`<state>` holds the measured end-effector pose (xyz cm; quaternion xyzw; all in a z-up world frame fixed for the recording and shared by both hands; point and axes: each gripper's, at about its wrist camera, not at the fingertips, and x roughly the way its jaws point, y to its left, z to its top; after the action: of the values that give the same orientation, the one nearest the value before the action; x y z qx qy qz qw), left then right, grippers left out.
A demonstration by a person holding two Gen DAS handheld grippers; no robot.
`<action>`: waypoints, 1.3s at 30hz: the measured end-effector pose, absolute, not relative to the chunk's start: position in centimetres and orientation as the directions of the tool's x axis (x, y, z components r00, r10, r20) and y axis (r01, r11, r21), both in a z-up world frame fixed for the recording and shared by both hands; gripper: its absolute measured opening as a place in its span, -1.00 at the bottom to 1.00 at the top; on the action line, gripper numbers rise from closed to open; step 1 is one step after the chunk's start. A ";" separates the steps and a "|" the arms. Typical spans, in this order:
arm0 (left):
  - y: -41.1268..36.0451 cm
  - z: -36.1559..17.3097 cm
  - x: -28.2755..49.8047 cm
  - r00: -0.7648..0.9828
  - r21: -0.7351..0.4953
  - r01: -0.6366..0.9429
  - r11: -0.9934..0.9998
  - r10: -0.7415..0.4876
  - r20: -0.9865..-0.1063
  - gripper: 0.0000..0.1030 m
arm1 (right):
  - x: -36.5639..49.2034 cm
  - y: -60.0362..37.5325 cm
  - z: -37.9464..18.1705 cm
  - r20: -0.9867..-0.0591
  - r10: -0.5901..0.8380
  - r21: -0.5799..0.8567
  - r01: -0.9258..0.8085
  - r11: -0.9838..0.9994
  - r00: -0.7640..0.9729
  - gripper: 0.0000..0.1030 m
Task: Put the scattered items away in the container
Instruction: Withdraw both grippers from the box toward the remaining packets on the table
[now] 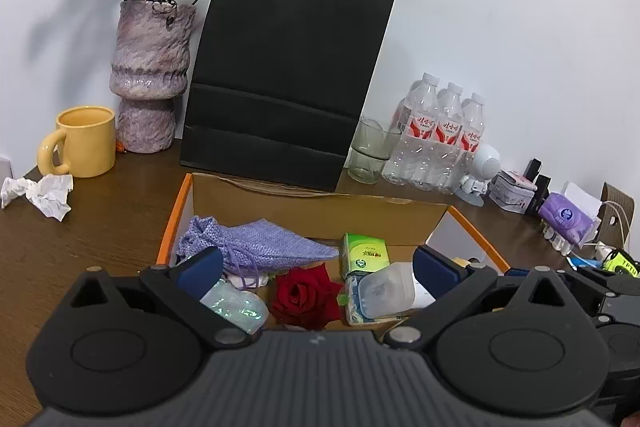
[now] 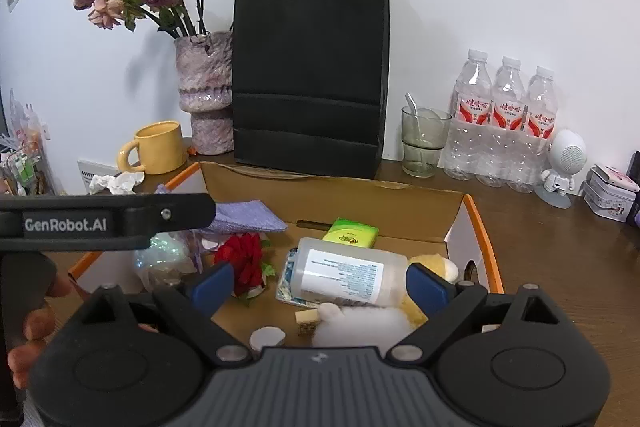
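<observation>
Hovering over the cardboard box (image 2: 456,215), both grippers are seen with jaws spread wide and nothing clamped. Left gripper (image 1: 316,267): the red rose (image 1: 303,296) lies between and below the jaws, the lilac pouch (image 1: 256,241) just ahead of the left jaw, the green tissue pack (image 1: 365,254) ahead toward the right jaw. Right gripper (image 2: 319,281): the labelled plastic bottle (image 2: 346,273) lies on its side between the jaws, white fluff (image 2: 360,323) below it, a small white cap (image 2: 267,338) near the left jaw.

Most items appear to be already inside the box. Crumpled paper (image 1: 38,193) is left on the worktop (image 1: 80,247), well out to the left of the left jaws, beside the yellow mug (image 1: 82,141).

Risks, as judged:
- The mug could be knocked if the paper is approached from the far side.
- Paper is light and springy; it could be pushed away rather than pinched if the jaws are closed too high.
- The two grippers are close together over the box; a clash is possible if both are moved at once.
- The box wall could be caught on exit and the box dragged.
</observation>
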<state>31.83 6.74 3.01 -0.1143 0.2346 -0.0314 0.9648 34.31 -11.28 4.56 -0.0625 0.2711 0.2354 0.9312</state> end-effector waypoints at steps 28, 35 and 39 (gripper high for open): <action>2.2 1.8 26.6 0.869 -0.197 0.029 0.980 -0.122 -0.480 1.00 | 31.4 -23.2 2.3 -0.550 0.288 0.003 -0.343 0.939 0.784 0.69; -0.9 0.6 24.7 0.857 -0.157 0.049 0.986 -0.122 -0.501 1.00 | 30.9 -23.1 0.0 -0.617 0.320 -0.002 -0.408 0.913 0.719 0.29; -1.9 0.1 23.9 0.858 -0.147 0.049 0.988 -0.117 -0.500 0.99 | 31.0 -23.2 -0.9 -0.630 0.323 0.019 -0.401 0.916 0.706 0.06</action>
<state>23.94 -1.92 0.10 -0.0647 0.2629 -0.0431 0.9617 30.98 -23.21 -0.95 -0.0597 0.3292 0.1964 0.9217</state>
